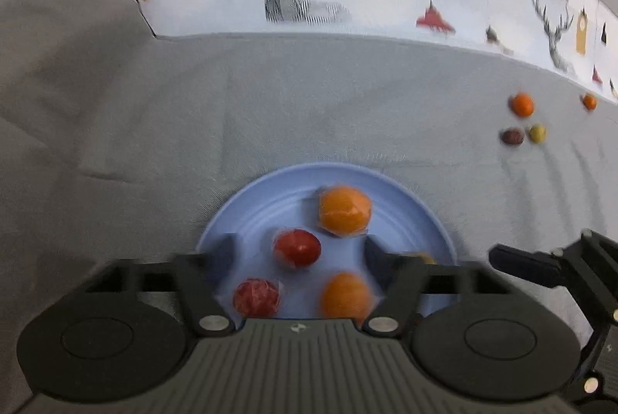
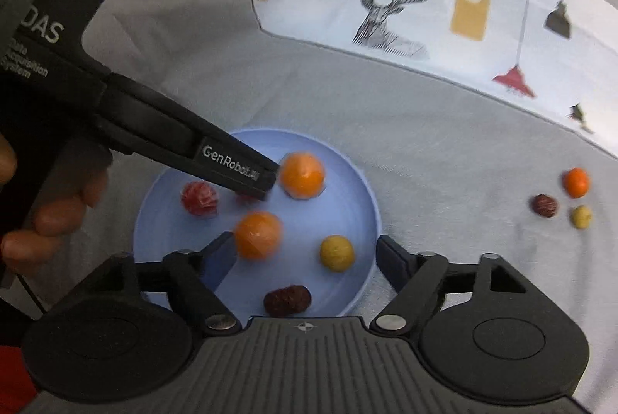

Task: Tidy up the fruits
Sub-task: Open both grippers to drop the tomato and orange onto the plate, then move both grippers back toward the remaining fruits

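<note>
Nearest the left wrist camera, we note the left gripper [image 1: 295,251] hanging over the light blue plate [image 1: 247,205], its jaws spread wide with nothing pressed between the pads. Below and between them lie four fruits: a large orange fruit [image 1: 345,210] toward the far side, a red tomato-like fruit [image 1: 296,248] in the middle, a paler red fruit [image 1: 256,298] and a second orange fruit [image 1: 345,296] close to the gripper body. Motion blur softens all of them. Well apart on the grey cloth [image 1: 154,128], at far right, four loose fruits remain: a small orange one [image 1: 522,104], another small orange one [image 1: 589,101], a dark red date-like fruit [image 1: 512,136] and a small yellow fruit [image 1: 537,133].

From the right wrist camera, we record the right gripper [image 2: 305,255] likewise wide, clamping nothing, above the near side of the same plate. This view adds two fruits on the plate: a yellow fruit [image 2: 337,253] and a dark red date-like fruit [image 2: 287,299]. A person's hand [image 2: 54,217] carries the left gripper at the left edge. Only three loose fruits are within this frame at far right.

We judge the task past its midpoint: six fruits sit on the plate, four on the cloth await collection.
</note>
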Demonstrator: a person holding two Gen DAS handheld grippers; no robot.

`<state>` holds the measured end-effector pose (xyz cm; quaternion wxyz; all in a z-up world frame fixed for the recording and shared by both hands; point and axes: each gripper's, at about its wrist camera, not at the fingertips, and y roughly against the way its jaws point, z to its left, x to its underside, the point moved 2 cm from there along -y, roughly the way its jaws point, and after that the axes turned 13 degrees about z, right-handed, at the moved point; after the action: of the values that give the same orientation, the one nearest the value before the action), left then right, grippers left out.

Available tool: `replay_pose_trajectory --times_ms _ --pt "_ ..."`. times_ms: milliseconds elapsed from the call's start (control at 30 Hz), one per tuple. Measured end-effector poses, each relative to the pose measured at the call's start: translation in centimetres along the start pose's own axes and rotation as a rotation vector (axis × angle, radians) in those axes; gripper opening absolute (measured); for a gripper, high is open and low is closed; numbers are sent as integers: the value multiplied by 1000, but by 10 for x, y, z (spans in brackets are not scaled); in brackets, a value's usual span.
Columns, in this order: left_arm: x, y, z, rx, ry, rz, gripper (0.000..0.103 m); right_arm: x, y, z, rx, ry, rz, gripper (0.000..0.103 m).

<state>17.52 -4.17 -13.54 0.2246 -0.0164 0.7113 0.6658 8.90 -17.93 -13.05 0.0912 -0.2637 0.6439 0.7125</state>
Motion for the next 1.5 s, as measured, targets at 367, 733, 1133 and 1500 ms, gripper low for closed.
replay_pose_trajectory --times_ms 367,733,1133,1500 --pt "38 104 -22 43 17 -129 102 46 90 -21 -25 -216 -106 89" --pt "34 124 -39 159 174 -171 102 82 132 -71 113 -555 -209 91" --pt "1 84 -76 -20 -9 -179 102 82 109 -106 152 -463 -240 96" --pt "-126 -37 -253 50 -305 -174 102 86 25 -407 511 -760 -285 98"
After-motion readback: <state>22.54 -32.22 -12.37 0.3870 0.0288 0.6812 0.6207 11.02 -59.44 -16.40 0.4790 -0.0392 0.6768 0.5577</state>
